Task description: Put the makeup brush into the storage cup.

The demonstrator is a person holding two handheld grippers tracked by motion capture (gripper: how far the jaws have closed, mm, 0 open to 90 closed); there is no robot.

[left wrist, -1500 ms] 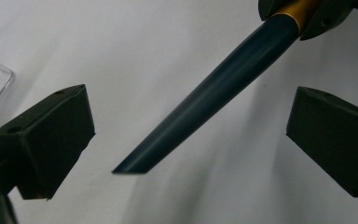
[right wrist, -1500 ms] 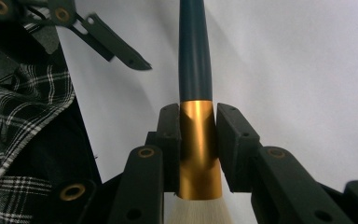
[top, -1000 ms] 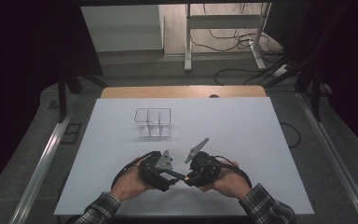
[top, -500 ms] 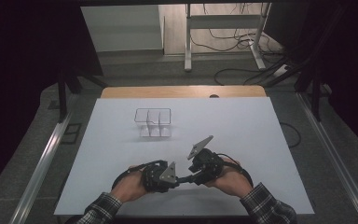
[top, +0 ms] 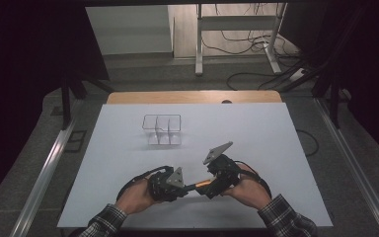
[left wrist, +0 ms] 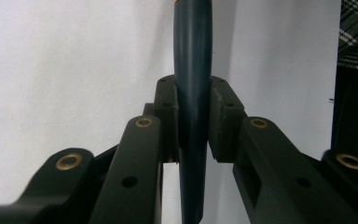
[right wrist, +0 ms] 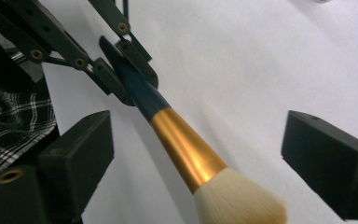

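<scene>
Worktop [top: 256,133] in white carries a clear divided organizer [top: 162,129] far from both hands. Near its front edge the left gripper [left wrist: 192,122] clamps the dark handle of a makeup brush [right wrist: 186,151]. The right gripper [right wrist: 196,154] has just been opening, its jaws wide apart around the gold ferrule without touching it.

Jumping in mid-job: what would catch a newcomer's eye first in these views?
First the makeup brush, with its dark blue handle, gold ferrule and cream bristles, held above the white table near its front edge. The left hand-held gripper is shut on the handle, while the right hand-held gripper has just been opening and its pads stand clear on either side. Farther back sits a clear divided organizer.
</scene>
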